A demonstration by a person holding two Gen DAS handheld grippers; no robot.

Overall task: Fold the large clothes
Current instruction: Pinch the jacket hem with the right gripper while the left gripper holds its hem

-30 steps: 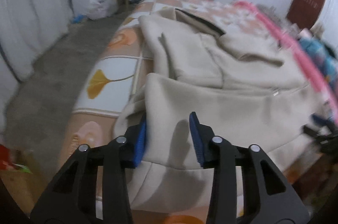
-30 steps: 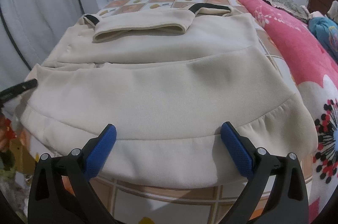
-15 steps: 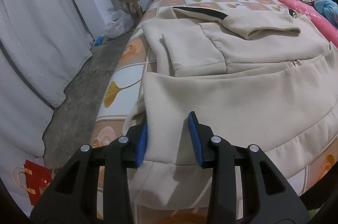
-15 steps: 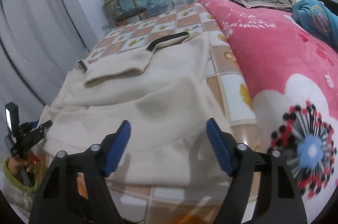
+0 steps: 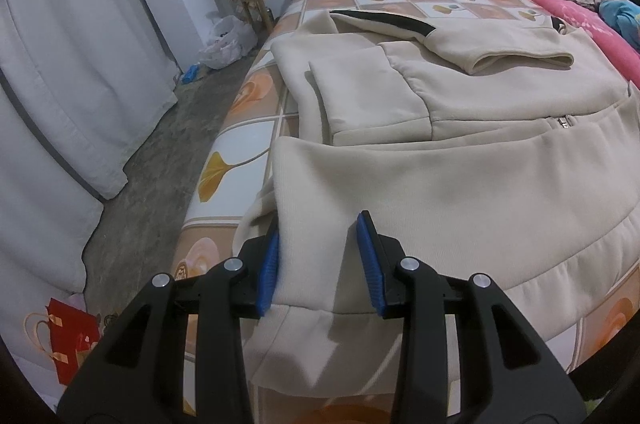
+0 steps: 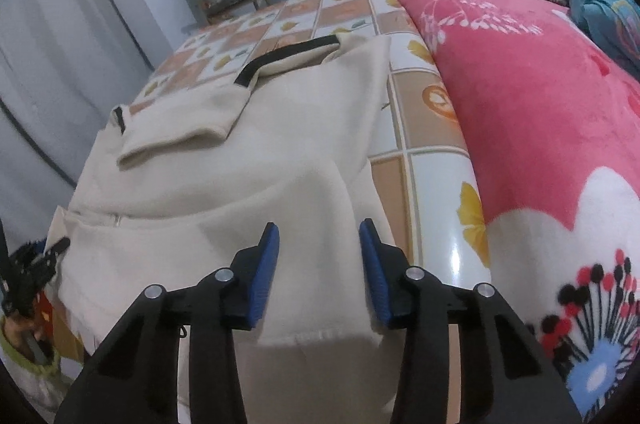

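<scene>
Soft, cool indoor light, moderately dim; source not visible. Strong fisheye bend, black vignette at corners. Left wrist view sharp; short soft shadows under the left tool (image 5: pixel 318 260) on the cream garment (image 5: pixel 460 184). Right wrist view slightly blurred, glare streak on bed sheet (image 6: pixel 452 256).

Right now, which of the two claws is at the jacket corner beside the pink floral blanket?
The right claw, closing over the cream fleece jacket corner beside the pink floral blanket; the left claw's corner is at the bed's floor side.
</scene>
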